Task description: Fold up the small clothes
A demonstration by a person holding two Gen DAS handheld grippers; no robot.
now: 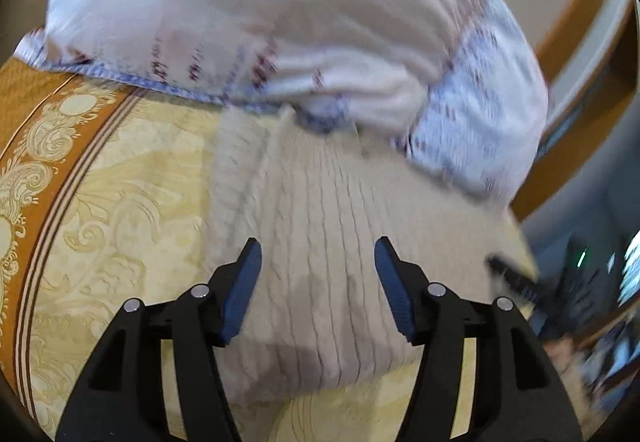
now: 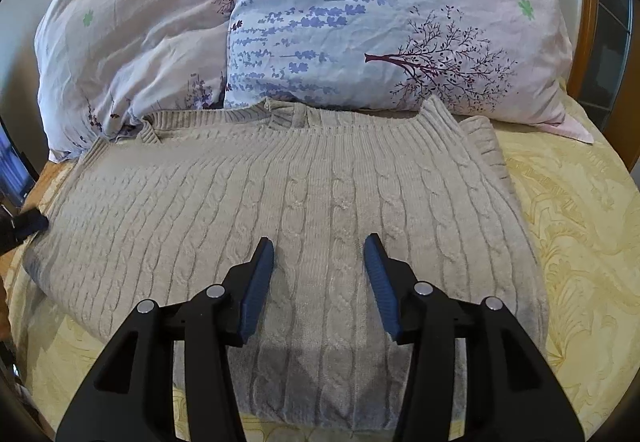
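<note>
Here, a beige cable-knit sweater (image 2: 304,209) is seen spread flat on a bed covered by a yellow patterned bedspread (image 2: 576,209), its ribbed edge lying against two pale floral-printed pillows (image 2: 360,13). The right gripper (image 2: 319,262) is held just above the middle of the knit, its blue-padded jaws parted and nothing clasped. The left gripper (image 1: 318,270) is likewise spread wide and empty over the sweater (image 1: 320,242), though that view is blurred; a pillow (image 1: 240,13) is shown beyond it

Left tongs (image 1: 318,262) and right tongs (image 2: 319,262) both gape, gripping nothing.
</note>
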